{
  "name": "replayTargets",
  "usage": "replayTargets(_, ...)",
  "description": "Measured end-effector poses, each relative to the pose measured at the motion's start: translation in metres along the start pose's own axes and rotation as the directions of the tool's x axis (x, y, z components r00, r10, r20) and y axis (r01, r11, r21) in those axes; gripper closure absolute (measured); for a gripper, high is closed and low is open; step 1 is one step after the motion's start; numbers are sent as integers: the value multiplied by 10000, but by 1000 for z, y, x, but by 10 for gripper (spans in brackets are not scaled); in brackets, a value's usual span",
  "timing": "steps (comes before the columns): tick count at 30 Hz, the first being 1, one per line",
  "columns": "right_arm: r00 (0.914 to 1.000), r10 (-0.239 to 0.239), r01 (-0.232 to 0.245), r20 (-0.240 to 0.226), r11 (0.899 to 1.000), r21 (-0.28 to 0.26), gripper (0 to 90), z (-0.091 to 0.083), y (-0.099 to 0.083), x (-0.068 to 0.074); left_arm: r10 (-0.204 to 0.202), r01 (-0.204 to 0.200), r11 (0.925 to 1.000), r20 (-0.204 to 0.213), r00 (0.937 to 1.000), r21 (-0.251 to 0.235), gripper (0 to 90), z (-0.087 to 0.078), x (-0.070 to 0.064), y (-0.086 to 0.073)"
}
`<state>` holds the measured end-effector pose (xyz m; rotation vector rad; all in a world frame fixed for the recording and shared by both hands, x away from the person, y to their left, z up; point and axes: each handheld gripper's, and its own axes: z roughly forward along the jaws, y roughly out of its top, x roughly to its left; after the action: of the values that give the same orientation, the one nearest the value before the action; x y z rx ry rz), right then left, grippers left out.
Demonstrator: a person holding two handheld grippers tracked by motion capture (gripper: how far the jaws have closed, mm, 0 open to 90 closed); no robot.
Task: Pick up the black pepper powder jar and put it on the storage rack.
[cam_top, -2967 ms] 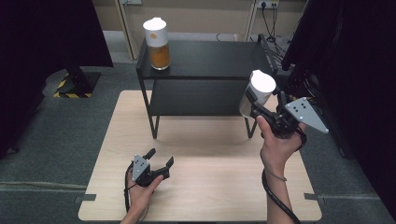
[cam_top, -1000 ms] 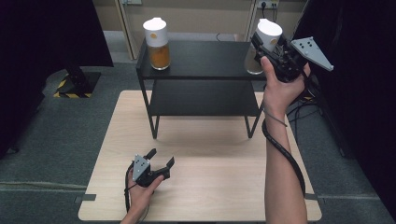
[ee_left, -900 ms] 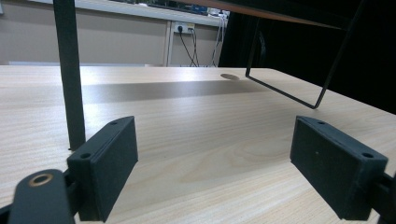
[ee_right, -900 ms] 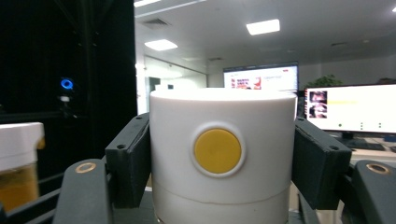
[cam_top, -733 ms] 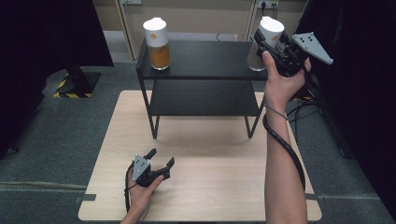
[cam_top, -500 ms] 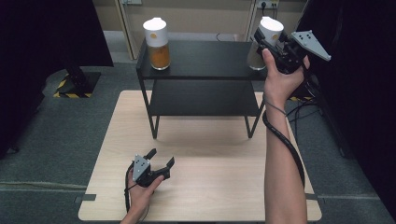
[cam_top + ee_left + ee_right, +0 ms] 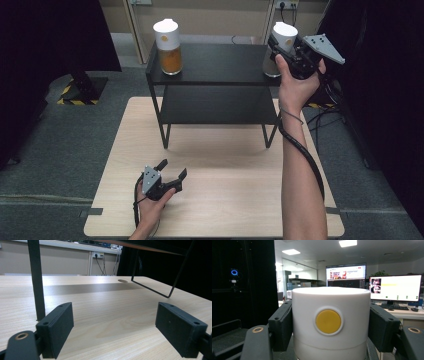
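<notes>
Two white-lidded jars (image 7: 168,39) (image 7: 280,45) stand on one black shelf (image 7: 220,62).

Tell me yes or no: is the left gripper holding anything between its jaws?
No, the left gripper stands open over the bare wooden table, with nothing between its jaws.

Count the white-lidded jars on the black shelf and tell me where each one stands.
2. One jar with orange contents stands at the top shelf's left end. The other jar is at its right end, its white lid clamped in the right gripper. None seems hidden.
</notes>
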<state>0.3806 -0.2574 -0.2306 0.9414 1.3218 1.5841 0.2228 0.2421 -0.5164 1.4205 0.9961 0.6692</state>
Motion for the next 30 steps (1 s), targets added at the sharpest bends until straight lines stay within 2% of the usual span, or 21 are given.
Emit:
replayTargets(6, 9999, -159, 159, 20, 9999, 12, 305, 1, -1, 3, 45, -45, 10000, -3, 10000, 1, 146, 0, -1, 0)
replayTargets(17, 9998, -170, 169, 75, 9997, 170, 297, 4, 3, 4, 31, -31, 10000, 38, 10000, 26, 146, 0, -1, 0)
replayTargets(24, 9999, 43, -45, 132, 9999, 156, 205, 3, 6, 5, 32, -32, 10000, 40, 10000, 22, 146, 0, -1, 0)
replayTargets(30, 9998, 93, -95, 181, 9999, 90, 150, -4, 9, 6, 70, -71, 10000, 36, 10000, 30, 146, 0, -1, 0)
